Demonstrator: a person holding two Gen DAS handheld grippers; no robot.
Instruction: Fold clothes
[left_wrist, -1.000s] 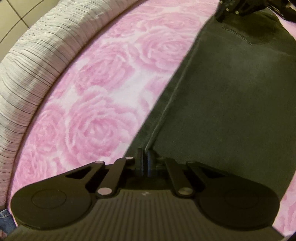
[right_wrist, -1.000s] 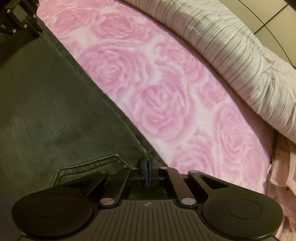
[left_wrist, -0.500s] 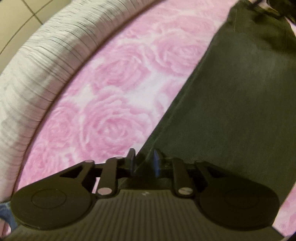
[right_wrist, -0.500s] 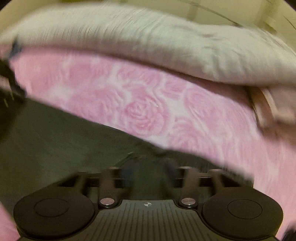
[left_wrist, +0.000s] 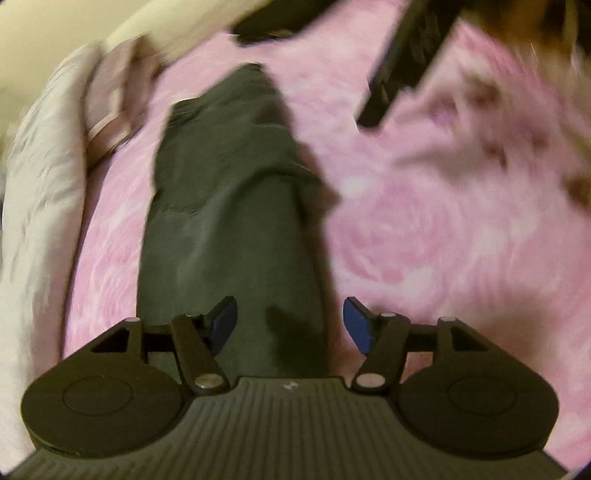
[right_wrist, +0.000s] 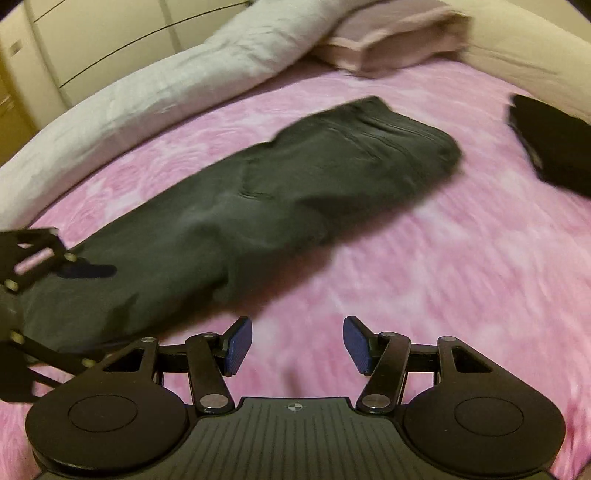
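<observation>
Left gripper (left_wrist: 290, 325): jaws standing apart, having just been opening; blue pads (left_wrist: 223, 323) showing, nothing pinched. The near end of the trousers (left_wrist: 229, 221) is lying below and between the spread fingers, not gripped; whether the pads are brushing the cloth cannot be told.

Right gripper (right_wrist: 297, 345): jaws spread wide, blue pads (right_wrist: 238, 345) facing each other, holding nothing. Only pink cover is showing between them.

Trousers (right_wrist: 258, 192): dark grey, folded lengthwise into a long strip, lying flat on the bedspread (right_wrist: 443, 277). In the left wrist view the strip is running straight away from the left gripper toward the far side of the bed. In the right wrist view it is lying ahead and to the left of the right gripper, apart from its fingers, with the waist end farthest away and a pocket seam facing up.

Left gripper, seen from the right wrist view (right_wrist: 85, 271): hanging over the near end of the trousers at the left edge.

Bedspread: pink, rose-patterned, motion-blurred.

Bolster (right_wrist: 147, 92): pale, striped, lying along the far edge.

Dark garment (right_wrist: 550, 147): lying on the cover at the far right, well apart from the trousers.
</observation>
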